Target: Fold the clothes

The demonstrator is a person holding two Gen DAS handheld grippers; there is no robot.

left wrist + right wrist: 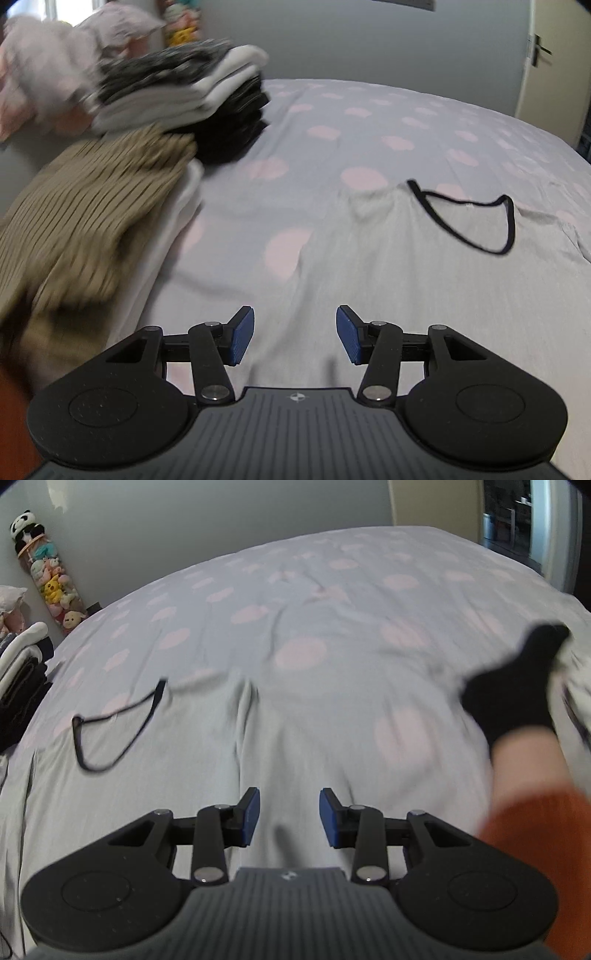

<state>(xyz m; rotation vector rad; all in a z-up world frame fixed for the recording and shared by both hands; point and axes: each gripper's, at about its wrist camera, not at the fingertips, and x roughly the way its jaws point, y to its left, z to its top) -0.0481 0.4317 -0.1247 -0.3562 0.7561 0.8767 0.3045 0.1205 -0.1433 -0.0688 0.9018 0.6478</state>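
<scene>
Two claws, my left (294, 334) and right (289, 818), gape wide and hold nothing over pale grey black-trimmed garment (424, 266) on pink-spotted bed (332, 122).

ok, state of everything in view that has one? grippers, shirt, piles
Left gripper: open, empty, above the shirt.
Right gripper: open, empty, above the shirt.
Light grey shirt with black neck trim: spread out on the bed, wrinkled, not yet folded.
Stack of grey, white and black clothes: folded.
Tan ribbed garment: lying on a white piece, blurred.
Black-gloved hand: on the shirt's edge, blurred.
</scene>
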